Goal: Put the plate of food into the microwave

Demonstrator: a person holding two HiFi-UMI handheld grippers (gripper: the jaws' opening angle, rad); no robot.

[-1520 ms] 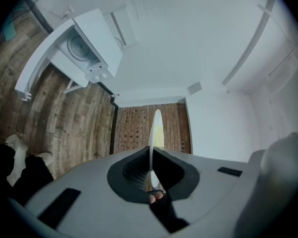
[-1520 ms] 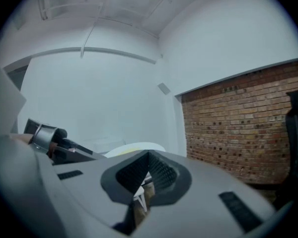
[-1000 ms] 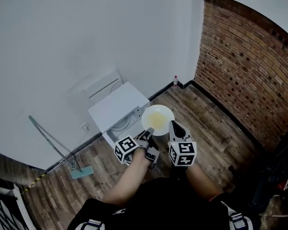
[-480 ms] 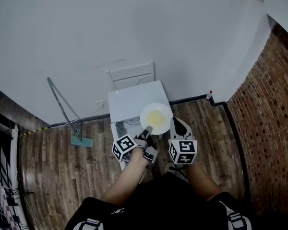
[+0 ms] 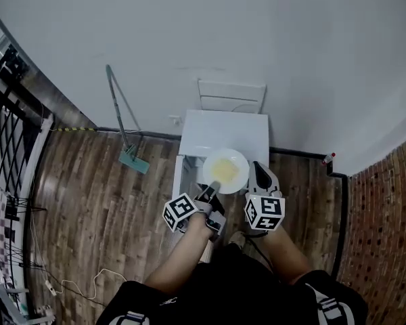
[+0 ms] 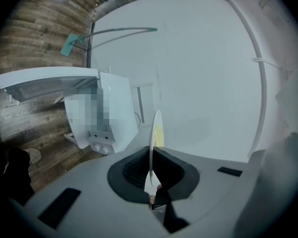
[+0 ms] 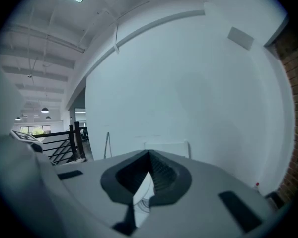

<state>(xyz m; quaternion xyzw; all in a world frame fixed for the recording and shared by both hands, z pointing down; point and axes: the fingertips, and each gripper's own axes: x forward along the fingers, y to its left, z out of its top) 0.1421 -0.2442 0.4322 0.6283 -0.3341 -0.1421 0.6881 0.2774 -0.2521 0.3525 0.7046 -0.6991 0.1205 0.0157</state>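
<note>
A white plate (image 5: 225, 170) with yellow food (image 5: 223, 170) hangs level over the front of a white microwave (image 5: 223, 131) that stands low against the wall. My left gripper (image 5: 211, 187) is shut on the plate's near rim. In the left gripper view the plate (image 6: 156, 125) shows edge-on between the pads, with the microwave (image 6: 109, 118) and its open door (image 6: 44, 81) beyond. My right gripper (image 5: 259, 171) is beside the plate's right edge. In the right gripper view its jaws (image 7: 149, 155) meet at the tips, and no plate shows between them.
A mop (image 5: 125, 124) leans on the white wall left of the microwave. A red-capped bottle (image 5: 329, 158) stands in the corner at the right, by a brick wall (image 5: 386, 235). A black railing (image 5: 13, 134) and floor cables (image 5: 68, 283) lie at the left.
The view has swung round, so the brick wall has slid off to the right and the microwave is now straight ahead. Both grippers and the plate have moved over its front edge, with the grip unchanged.
</note>
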